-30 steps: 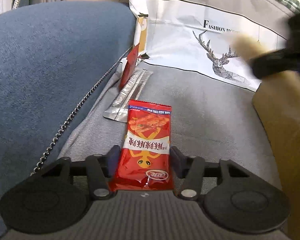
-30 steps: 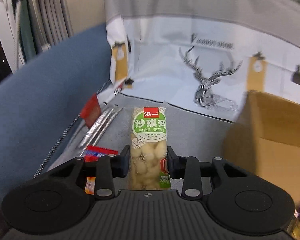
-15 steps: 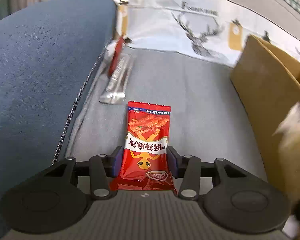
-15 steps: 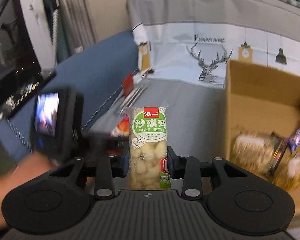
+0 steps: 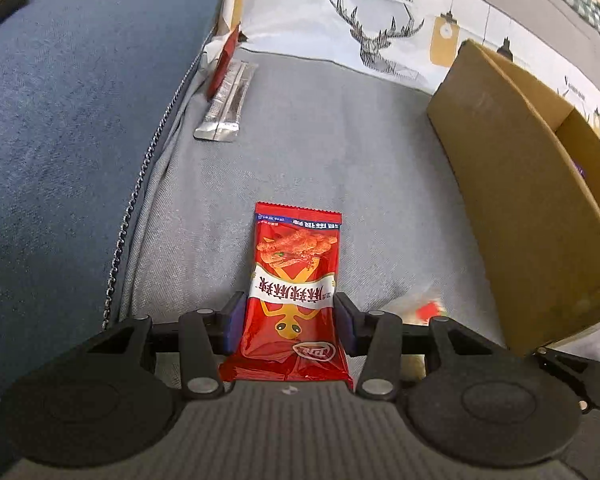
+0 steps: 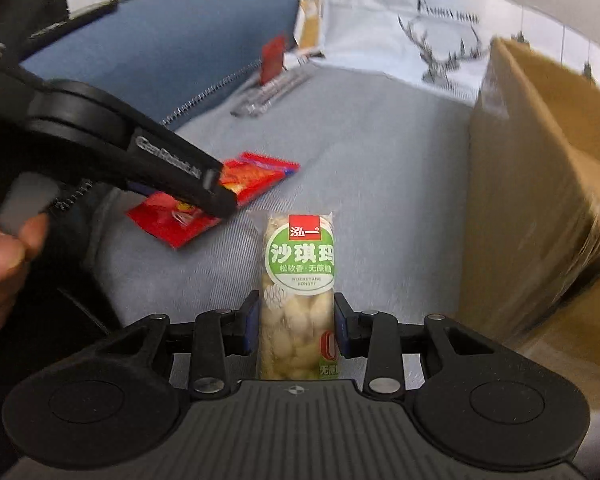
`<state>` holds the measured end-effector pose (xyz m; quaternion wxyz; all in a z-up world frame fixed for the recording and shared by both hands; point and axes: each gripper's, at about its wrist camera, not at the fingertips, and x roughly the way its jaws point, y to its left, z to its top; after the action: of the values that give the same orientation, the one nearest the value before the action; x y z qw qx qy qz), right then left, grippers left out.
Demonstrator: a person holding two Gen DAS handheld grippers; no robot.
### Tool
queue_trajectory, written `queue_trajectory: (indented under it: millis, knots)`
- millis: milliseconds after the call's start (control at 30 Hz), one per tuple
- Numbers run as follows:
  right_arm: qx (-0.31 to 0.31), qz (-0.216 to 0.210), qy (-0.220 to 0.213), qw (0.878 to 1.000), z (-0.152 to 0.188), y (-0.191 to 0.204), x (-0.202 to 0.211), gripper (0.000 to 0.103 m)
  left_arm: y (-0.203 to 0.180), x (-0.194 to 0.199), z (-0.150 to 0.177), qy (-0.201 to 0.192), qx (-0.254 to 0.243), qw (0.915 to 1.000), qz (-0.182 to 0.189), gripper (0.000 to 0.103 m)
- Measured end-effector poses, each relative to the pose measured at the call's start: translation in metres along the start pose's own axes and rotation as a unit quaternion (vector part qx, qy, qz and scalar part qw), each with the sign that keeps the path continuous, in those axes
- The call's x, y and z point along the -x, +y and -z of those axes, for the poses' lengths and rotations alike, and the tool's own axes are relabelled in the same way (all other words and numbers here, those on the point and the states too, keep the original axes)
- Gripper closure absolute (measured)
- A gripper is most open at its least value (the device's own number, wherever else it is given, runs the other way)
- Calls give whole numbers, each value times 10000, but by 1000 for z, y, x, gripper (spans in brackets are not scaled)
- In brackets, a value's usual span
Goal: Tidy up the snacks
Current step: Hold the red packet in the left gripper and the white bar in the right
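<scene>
Grey sofa fabric (image 5: 340, 140) fills the left wrist view, with a blue cushion (image 5: 68, 120) on the left and a white cloth with a deer print (image 5: 384, 36) at the far side. Your left gripper (image 5: 289, 322) is clamped on a red snack packet (image 5: 294, 280); both pads press its sides, and its far end sticks out over the sofa. A silver packet (image 5: 226, 108) lies far left, next to the cushion's zipper. A cardboard box (image 5: 520, 184) stands on the right.

From the right wrist view, the same grey sofa (image 6: 360, 152) lies below. Your right gripper (image 6: 297, 332) grips a clear snack bar with a green label (image 6: 300, 292) between its pads, upright in the picture. To the left, your other gripper (image 6: 220, 196) holds the red packet (image 6: 244, 184) just above the fabric, and your hand (image 6: 0, 260) shows at the left edge. The box (image 6: 532, 184) is near on the right, blurred; its inside cannot be seen well.
</scene>
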<state>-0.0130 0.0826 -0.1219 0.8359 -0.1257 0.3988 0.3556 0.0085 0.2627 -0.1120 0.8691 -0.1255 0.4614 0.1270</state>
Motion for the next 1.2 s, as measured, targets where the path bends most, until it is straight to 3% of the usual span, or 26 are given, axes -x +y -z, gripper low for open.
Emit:
queue_trajectory:
  millis: [333,667,867,967,1100,1200]
  knots:
    - [-19,-32,-21,10000,2,-3,-4,63,5,-10,-4,263,114,9996,9,52]
    - [-271,-172,-165,9993,0,-13,2,52,1,-12,-7,315,-14,9995,-47,50]
    - [-250,-185,-151,9994,1,-14,2,53,2,-13,-7,319,18,9995,-8,46]
    - [-227,-167,-139,9995,1,-13,1,58,2,-13,-7,309,15,9995,-4,42]
    - [-189,-198,-140,9995,-1,-12,1,62,-4,-16,-7,316,-92,9994,-86,33]
    - [-186,-197,-142,9995,-1,-11,1,62,-8,-18,-7,299,-175,9992,-219,31]
